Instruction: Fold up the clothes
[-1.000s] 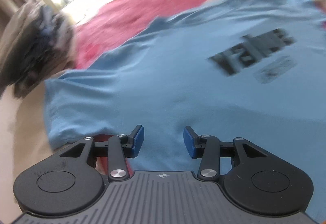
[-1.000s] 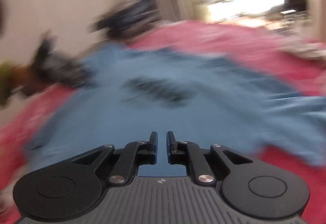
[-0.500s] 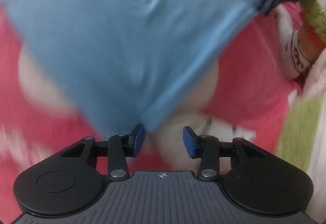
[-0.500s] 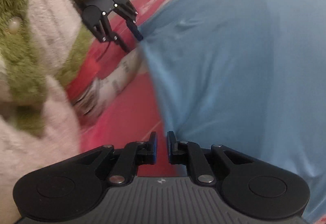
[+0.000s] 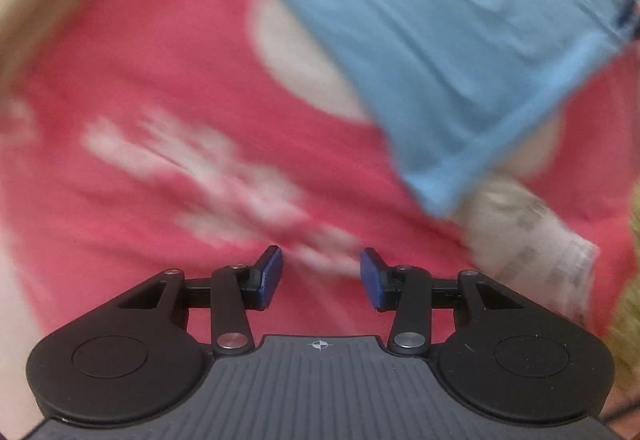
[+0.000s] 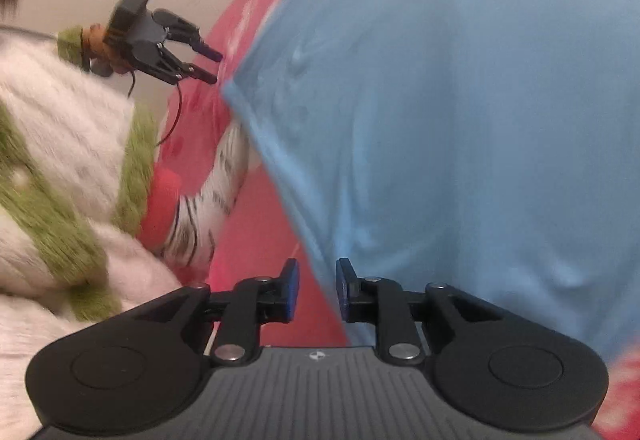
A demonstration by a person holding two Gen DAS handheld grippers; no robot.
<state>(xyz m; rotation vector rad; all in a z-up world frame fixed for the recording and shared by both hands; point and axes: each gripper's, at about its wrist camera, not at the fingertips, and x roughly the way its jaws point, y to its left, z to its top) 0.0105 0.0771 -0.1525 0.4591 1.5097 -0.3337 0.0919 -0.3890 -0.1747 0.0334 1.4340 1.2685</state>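
Left wrist view straight down, right slanting, both near blue shirt [image 5: 460, 40]

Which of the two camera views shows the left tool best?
The right wrist view: there the whole left tool is seen from outside, open, near the corner of the blue T-shirt. The left wrist view shows only its own two blue fingers from behind, spread apart over the red cover.

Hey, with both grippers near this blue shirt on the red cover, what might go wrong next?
1. The left gripper is open over the red cover, beside the shirt; closing may pinch the cover.
2. The right gripper, jaws just opening, straddles the shirt's edge and may catch cover too.
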